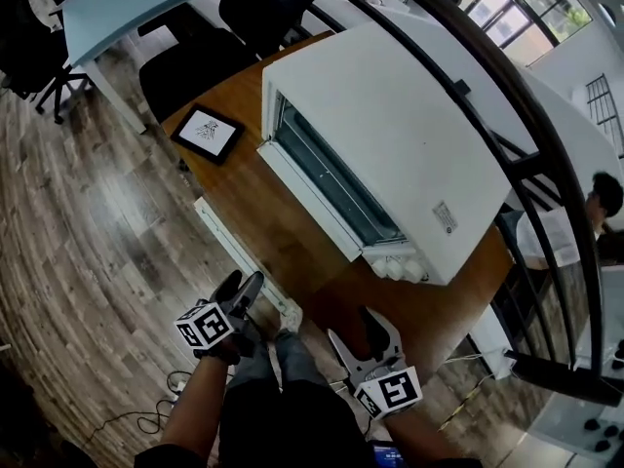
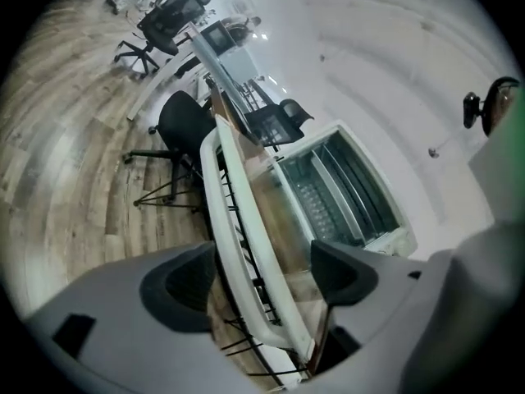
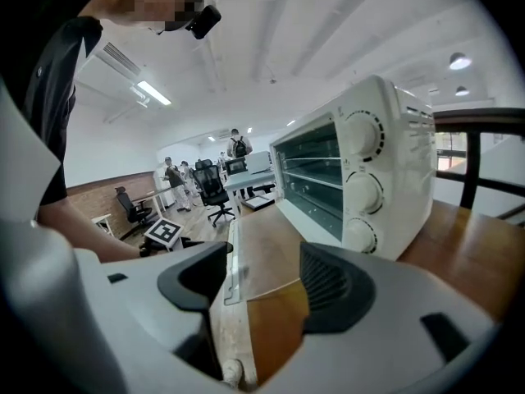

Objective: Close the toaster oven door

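White oven [image 1: 390, 115] door [image 1: 310, 201] looks dropped open. L gripper [image 1: 242, 283] and R gripper [image 1: 353, 328] wait at table [image 1: 292, 261] edge, jaws apart, empty; prob. pre-approach.

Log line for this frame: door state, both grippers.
stage: pre-contact | toaster oven door: open | left gripper: open, empty, clear of door | right gripper: open, empty, clear of door

A flat black-framed tablet [image 1: 207, 131] lies near one end of the brown wooden table [image 1: 292, 247]. A long white plastic strip [image 1: 230, 243] runs along the table's edge. A black office chair [image 1: 183, 76] stands beyond, on grey-brown wood-plank floor [image 1: 88, 247].
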{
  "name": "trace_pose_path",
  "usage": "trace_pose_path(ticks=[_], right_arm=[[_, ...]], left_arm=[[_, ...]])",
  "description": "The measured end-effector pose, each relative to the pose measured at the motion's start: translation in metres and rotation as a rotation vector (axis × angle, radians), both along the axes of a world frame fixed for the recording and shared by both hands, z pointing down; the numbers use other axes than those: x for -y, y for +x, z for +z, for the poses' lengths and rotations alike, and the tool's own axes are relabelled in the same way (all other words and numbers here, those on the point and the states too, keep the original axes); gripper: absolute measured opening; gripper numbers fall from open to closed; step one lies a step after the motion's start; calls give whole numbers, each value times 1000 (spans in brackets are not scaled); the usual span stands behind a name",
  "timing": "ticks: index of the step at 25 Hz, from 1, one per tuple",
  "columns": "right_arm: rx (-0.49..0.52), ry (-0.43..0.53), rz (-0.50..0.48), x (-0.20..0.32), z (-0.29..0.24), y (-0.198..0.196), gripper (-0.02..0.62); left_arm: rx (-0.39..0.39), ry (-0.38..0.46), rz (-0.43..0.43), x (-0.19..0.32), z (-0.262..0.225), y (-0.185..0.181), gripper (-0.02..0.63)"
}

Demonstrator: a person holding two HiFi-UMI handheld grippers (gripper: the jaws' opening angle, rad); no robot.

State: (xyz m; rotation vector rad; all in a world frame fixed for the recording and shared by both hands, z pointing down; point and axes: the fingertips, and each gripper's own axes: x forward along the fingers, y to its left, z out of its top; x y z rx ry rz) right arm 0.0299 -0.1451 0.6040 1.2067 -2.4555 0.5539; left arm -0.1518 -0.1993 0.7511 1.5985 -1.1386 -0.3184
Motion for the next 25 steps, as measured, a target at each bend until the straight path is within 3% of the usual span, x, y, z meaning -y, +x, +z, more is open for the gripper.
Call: trace_pose_path(ticks=[5, 13, 15, 20, 25], right_arm=[[2, -14, 26, 0, 5, 13, 276], [12, -6, 13, 1, 1, 9, 268], [14, -6, 11, 1, 0, 8, 268], [32, -2, 2, 6, -9, 1, 258], [37, 44, -18, 14, -26, -9, 253]], left_arm=[[-35, 0, 0, 7, 3, 10, 316], [-62, -8, -15, 11, 3, 12, 293], [-62, -9, -8, 12, -1, 14, 256], [-84, -18, 3, 16, -18, 19, 258], [-63, 26, 23, 19, -42, 12, 258]])
